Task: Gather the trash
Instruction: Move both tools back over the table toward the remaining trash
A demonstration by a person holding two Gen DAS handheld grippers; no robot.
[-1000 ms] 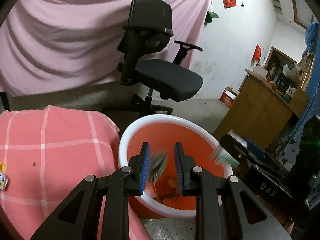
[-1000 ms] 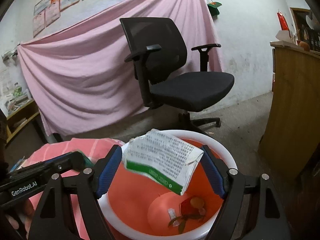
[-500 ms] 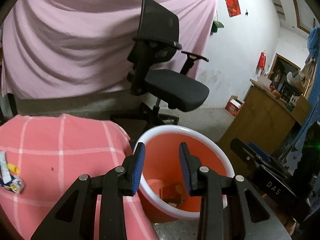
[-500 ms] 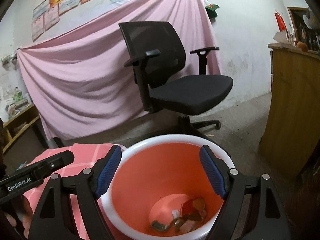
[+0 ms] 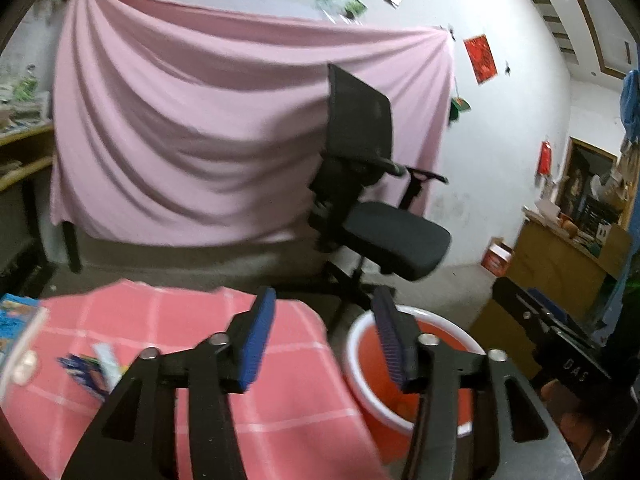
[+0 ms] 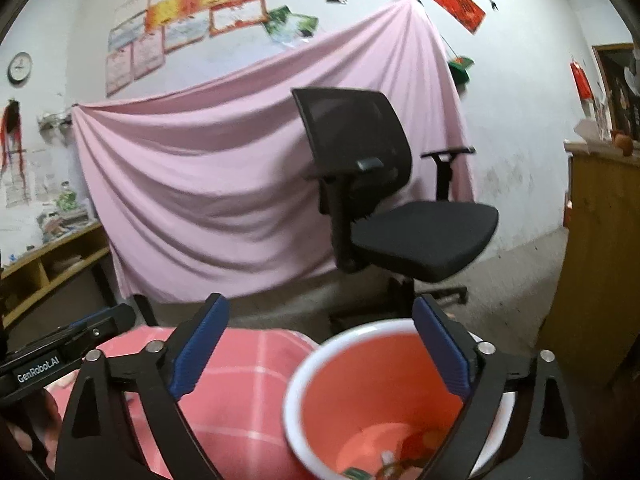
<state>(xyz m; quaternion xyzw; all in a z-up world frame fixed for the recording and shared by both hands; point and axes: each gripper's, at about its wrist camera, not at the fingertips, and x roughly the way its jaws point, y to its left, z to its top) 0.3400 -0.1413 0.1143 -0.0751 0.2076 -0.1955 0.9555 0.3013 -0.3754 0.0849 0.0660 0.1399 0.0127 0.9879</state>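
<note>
More trash (image 5: 94, 368) lies on the pink counter (image 5: 280, 400) at the left, both the left tool (image 5: 320, 340) and right tool (image 6: 320, 344) have just been opening and hold nothing, and the orange bin (image 6: 360, 392) holds dropped bits, so next comes reaching back for another piece.

My left claw (image 5: 324, 336) has just been opening and stands about half spread, nothing between its blue pads (image 5: 256, 336). My right claw (image 6: 320, 352) has just been opening too, now spread wide and empty. Both point slightly downward.
</note>
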